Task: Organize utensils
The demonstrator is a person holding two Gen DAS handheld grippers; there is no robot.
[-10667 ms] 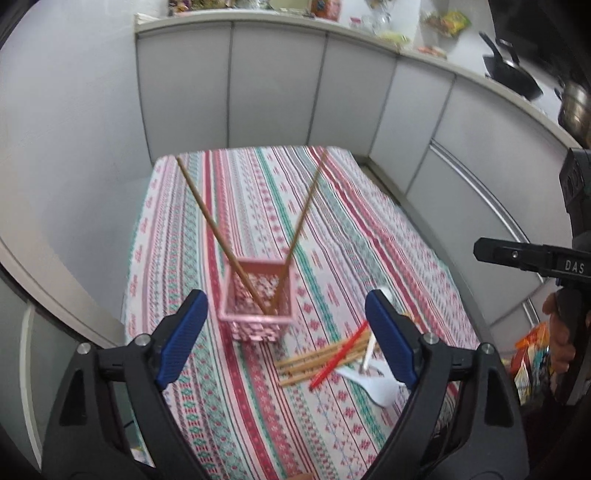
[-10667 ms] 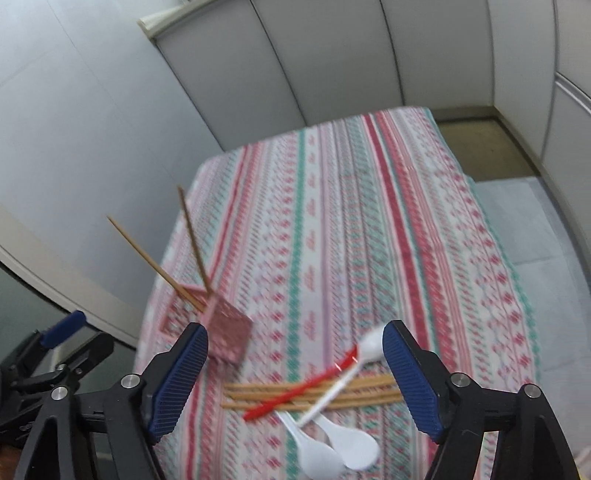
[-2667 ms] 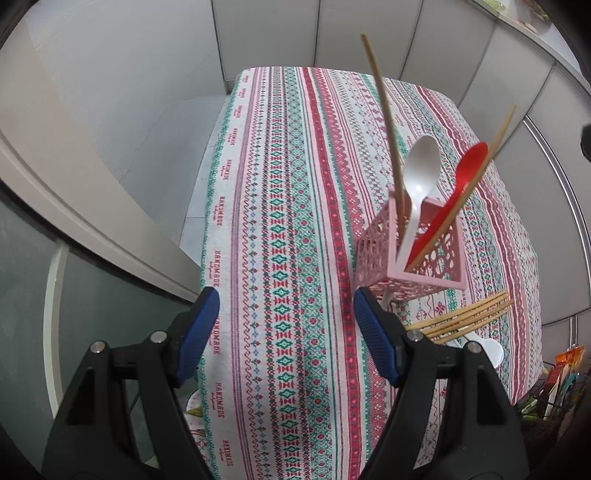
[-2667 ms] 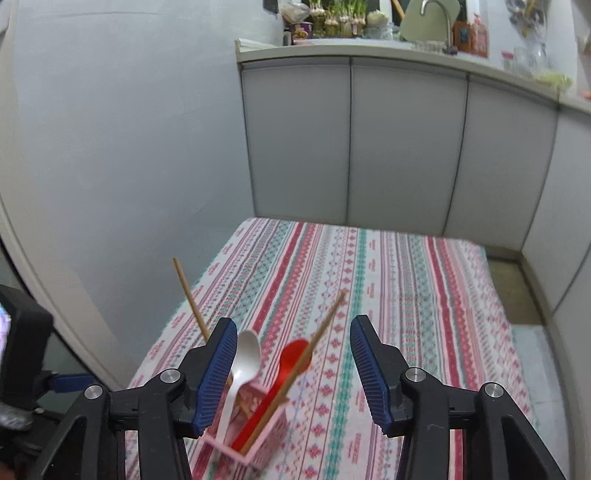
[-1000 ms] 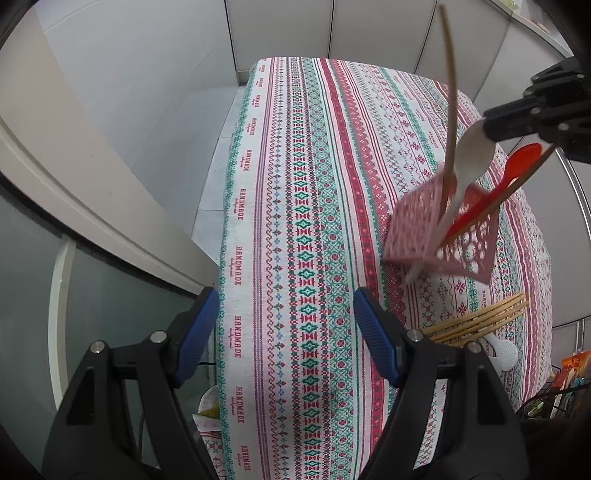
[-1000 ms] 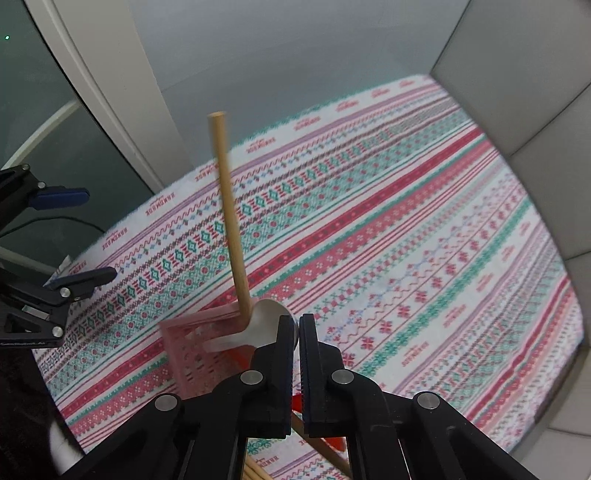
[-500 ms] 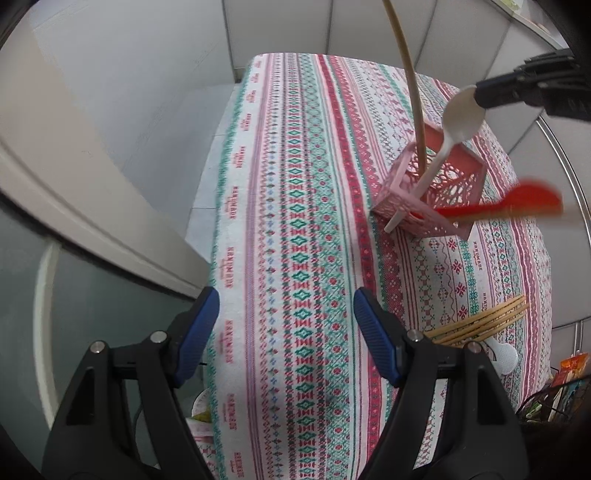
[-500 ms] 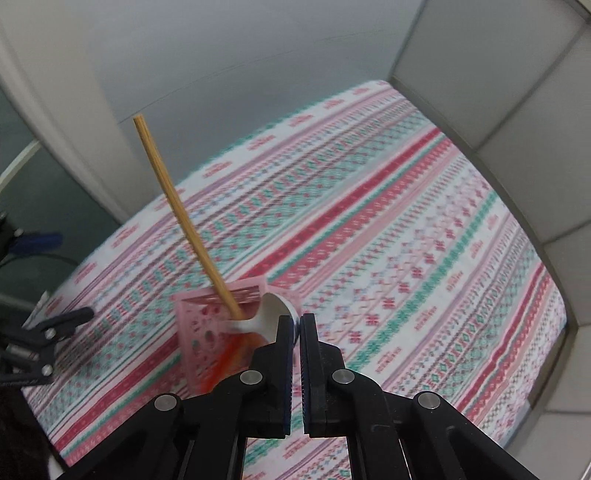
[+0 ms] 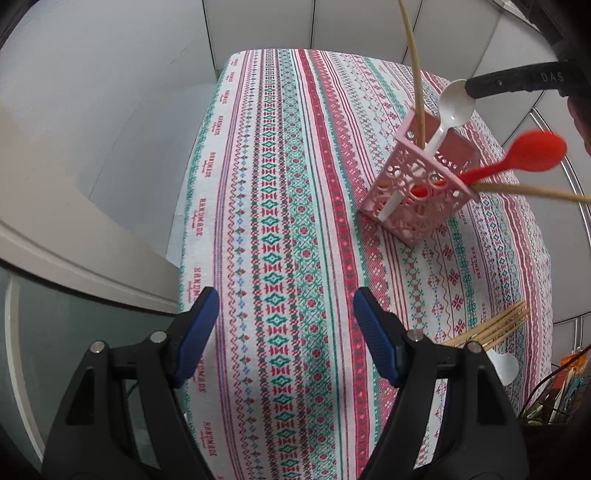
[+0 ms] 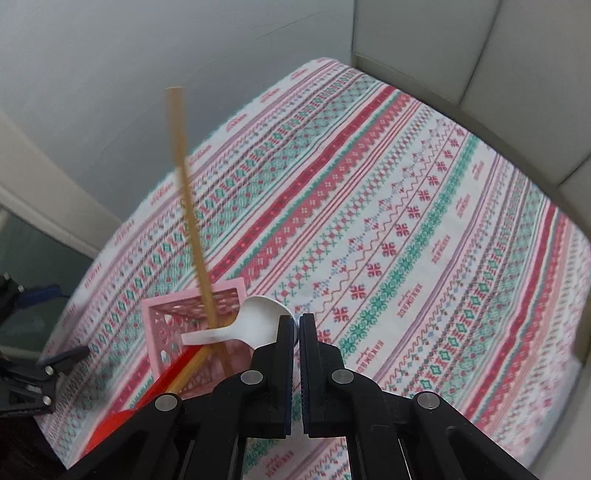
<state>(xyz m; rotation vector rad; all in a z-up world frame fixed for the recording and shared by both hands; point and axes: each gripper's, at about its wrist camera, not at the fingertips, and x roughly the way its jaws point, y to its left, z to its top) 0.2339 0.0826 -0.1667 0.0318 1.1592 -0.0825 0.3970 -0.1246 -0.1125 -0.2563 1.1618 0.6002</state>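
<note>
A pink perforated utensil holder (image 9: 417,190) stands tilted on the striped tablecloth (image 9: 288,221); it also shows in the right wrist view (image 10: 192,325). It holds a white spoon (image 9: 456,105), a red spoon (image 9: 532,157) and two wooden chopsticks (image 9: 413,70). My right gripper (image 10: 296,325) is shut on the bowl of the white spoon (image 10: 258,325), whose handle is still in the holder. My left gripper (image 9: 284,339) is open and empty, low over the near left part of the table, well short of the holder.
Several loose wooden chopsticks (image 9: 491,326) and a second white spoon (image 9: 504,365) lie on the cloth at the near right. A wire basket (image 9: 557,391) stands off the table's right corner. Grey cabinet panels (image 9: 369,26) close the far side.
The right gripper, shut on the white spoon, has dragged the holder farther across the table and tipped it. The red spoon and one chopstick have swung down to lean right. The left gripper stayed open.
</note>
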